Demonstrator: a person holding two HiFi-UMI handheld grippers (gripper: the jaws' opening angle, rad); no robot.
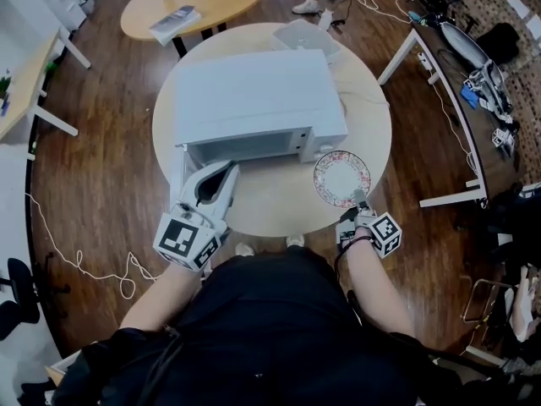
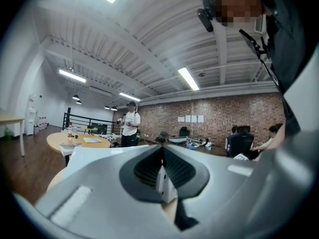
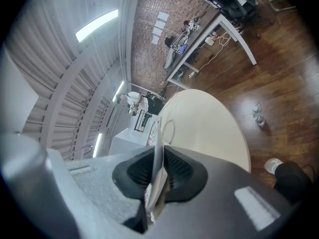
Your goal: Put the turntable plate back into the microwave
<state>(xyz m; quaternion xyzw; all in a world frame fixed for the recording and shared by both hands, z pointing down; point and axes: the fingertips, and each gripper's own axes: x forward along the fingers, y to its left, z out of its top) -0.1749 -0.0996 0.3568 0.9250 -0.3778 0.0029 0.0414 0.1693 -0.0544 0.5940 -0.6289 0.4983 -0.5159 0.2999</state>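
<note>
Turntable plate [image 1: 341, 178] isn't in the microwave [image 1: 254, 96] yet. It's out front, over the right side of the round table [image 1: 372, 134].

Going left to right: the left gripper [image 1: 225, 174] sits level, right at the microwave's front opening, and the head view only gives you its back. Its own view is the one showing the pads [image 2: 147, 168] pinched together at the tips. Nothing's clamped that I can make out, there's just a bit of white showing through the gap lower down.

That view also catches a person [image 2: 130, 128] standing past the oval table [image 2: 75, 141] near a brick wall. The head view only has a pair of shoes [image 1: 308, 7] at its top edge.

Then the plate: the head view shows its face and flowery rim, just right of the microwave's front corner. The right gripper [image 1: 359, 201] has the near edge. The right gripper view shows the plate edge-on, squeezed tight between the pads [image 3: 182, 171].
</note>
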